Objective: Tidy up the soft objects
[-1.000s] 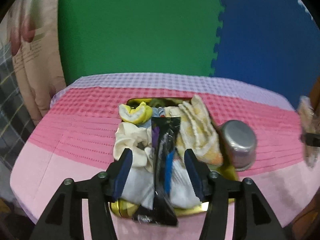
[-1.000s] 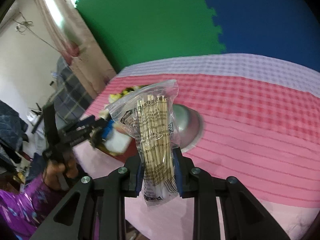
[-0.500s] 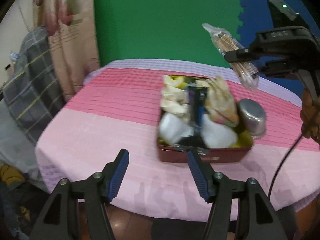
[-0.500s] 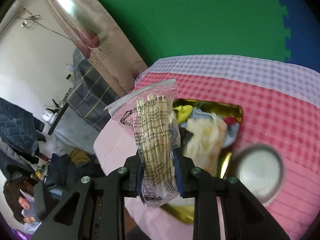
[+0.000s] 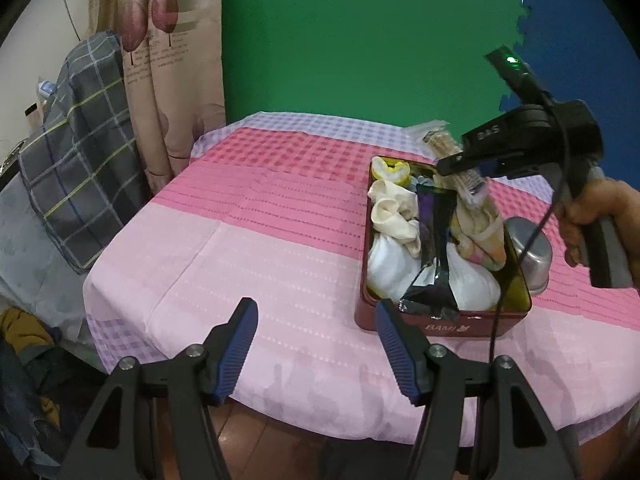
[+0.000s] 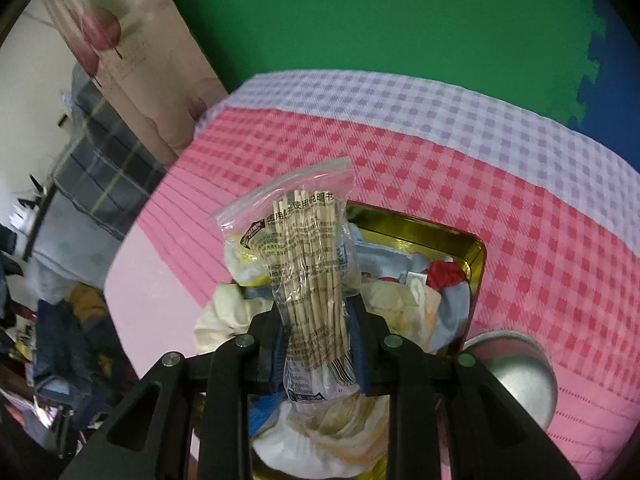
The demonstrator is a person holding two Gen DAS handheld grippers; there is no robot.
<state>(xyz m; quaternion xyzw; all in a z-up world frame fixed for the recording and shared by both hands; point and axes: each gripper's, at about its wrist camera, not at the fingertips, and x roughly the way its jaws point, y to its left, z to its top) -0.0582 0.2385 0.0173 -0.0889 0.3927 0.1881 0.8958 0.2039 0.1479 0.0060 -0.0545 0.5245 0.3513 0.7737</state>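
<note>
The red tin (image 5: 440, 326) near the tabletop's (image 5: 248, 256) right edge is already full of socks and soft bundles. The right gripper (image 6: 318, 344) has its fingers clamped on a clear bag of wooden sticks (image 6: 308, 276), held over the tin and not yet dropped in. The left gripper (image 5: 314, 346) has its fingers apart with nothing between them, so this bag looks like one of the last things to put away.

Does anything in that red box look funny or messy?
Yes. The red tin is stuffed so full that a black foil packet hangs over its front rim, and the socks and cloths sit heaped above the edge. The right hand-held gripper holds a bag of wooden sticks over the pile.
</note>
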